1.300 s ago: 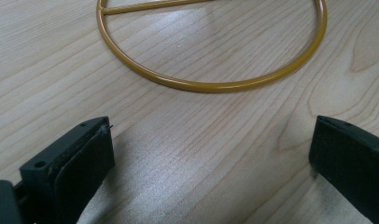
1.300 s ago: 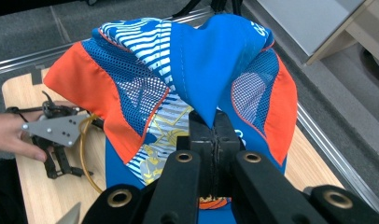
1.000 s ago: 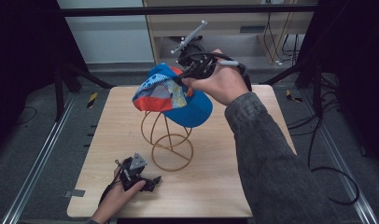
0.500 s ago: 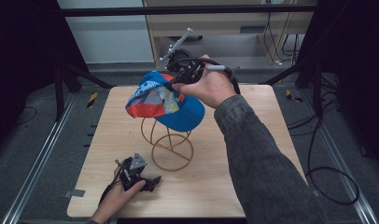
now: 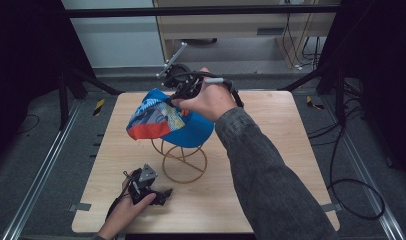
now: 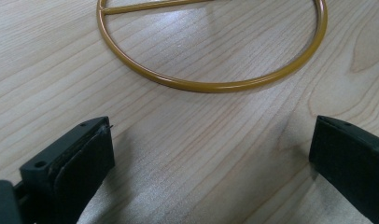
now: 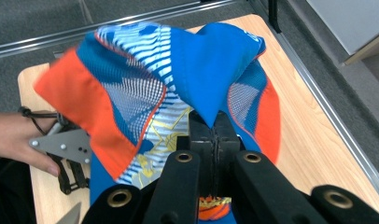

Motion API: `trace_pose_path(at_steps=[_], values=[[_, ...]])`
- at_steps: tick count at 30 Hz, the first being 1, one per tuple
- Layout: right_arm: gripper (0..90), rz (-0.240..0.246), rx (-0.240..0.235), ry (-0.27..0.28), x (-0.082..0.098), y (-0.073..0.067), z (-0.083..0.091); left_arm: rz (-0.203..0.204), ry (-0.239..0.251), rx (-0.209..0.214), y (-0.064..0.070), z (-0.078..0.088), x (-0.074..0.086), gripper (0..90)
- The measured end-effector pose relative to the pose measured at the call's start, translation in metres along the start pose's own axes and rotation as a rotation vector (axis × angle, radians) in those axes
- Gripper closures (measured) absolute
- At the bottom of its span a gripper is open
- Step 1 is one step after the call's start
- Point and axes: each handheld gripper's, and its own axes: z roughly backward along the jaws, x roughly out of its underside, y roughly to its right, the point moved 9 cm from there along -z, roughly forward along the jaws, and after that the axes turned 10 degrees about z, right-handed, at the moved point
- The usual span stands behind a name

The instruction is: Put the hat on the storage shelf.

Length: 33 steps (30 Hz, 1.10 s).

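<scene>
Left gripper (image 5: 163, 192) rests on the table (image 5: 271, 165) near the front-left corner, held by the left hand (image 5: 123, 212). Its jaws stand wide apart with only bare wood between them in the left gripper view, nothing grasped. Just ahead of those jaws lies the round base ring of the gold wire stand (image 6: 211, 86); jaws and ring are apart. Open tabletop runs along the left edge and behind the left gripper up to the back-left corner.

Wire stand (image 5: 183, 160) sits at about table centre, slightly toward the front, upright. Above it hangs the blue and orange cap (image 5: 166, 122), over the stand's top; whether the cap touches the wire is hard to tell, since the fabric hides it.

Right gripper (image 5: 178, 95) is up over the back-centre edge, jaws clenched on a fold of the cap (image 7: 211, 70); in the right gripper view the two black jaws sit pressed together with blue fabric pinched at their tips. The right hand (image 5: 211, 102) and grey sleeve (image 5: 271, 180) cross the table from the front-right corner.

The right half of the table is bare wood out to the right edge.
</scene>
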Motion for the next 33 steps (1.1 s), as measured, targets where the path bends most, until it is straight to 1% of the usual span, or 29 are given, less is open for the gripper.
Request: trace_pose_path(at_steps=[1,9,10,16,27,33], values=[[90.0,0.000,-0.004,-0.005,0.000,-0.001,-0.003,0.000,0.000,0.000,0.000,0.000,0.000,0.0],[89.9,0.007,-0.021,-0.014,-0.001,-0.006,-0.007,0.000,0.000,0.000,0.000,0.000,0.000,0.0],[89.8,0.015,-0.028,-0.017,-0.001,-0.008,-0.009,0.000,0.000,0.000,0.000,0.000,0.000,0.0],[89.7,0.022,-0.040,-0.021,-0.001,-0.013,-0.014,0.000,0.000,0.000,0.000,0.000,0.000,0.0],[89.3,0.024,-0.053,-0.029,-0.001,-0.015,-0.016,0.000,0.000,0.000,0.000,0.000,0.000,0.0],[89.2,0.018,-0.051,-0.023,0.000,-0.015,-0.018,0.000,0.000,-0.001,0.000,0.000,0.000,0.0]])
